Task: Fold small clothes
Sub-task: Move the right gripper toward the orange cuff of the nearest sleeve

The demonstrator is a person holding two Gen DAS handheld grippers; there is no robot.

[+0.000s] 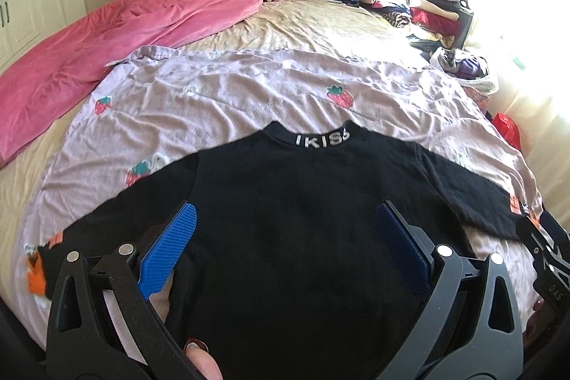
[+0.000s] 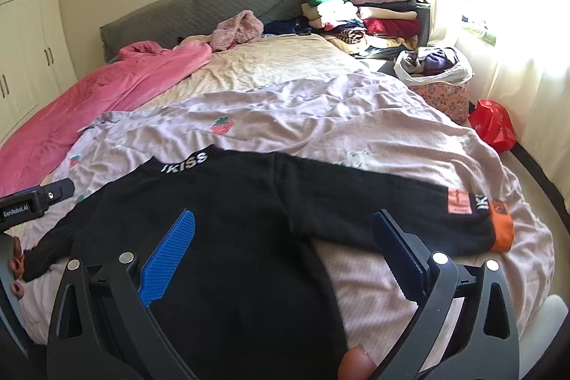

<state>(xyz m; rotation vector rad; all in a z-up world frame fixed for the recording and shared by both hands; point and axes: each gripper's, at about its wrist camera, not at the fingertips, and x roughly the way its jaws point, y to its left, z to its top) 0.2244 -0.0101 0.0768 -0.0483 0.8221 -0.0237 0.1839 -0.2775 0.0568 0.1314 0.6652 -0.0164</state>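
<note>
A small black long-sleeved top with "IKISS" on its collar lies spread flat on a lilac strawberry-print sheet. Both sleeves are stretched out, with orange cuffs. My left gripper is open, its blue pads wide apart over the top's body. In the right wrist view the same top lies flat, its right sleeve ending in an orange cuff. My right gripper is open above the top's right side and holds nothing. The left gripper's body shows at the left edge.
A pink blanket lies along the bed's left side. Stacked folded clothes sit at the far right corner by the grey headboard. A basket of clothes and a red bag stand beside the bed near the window.
</note>
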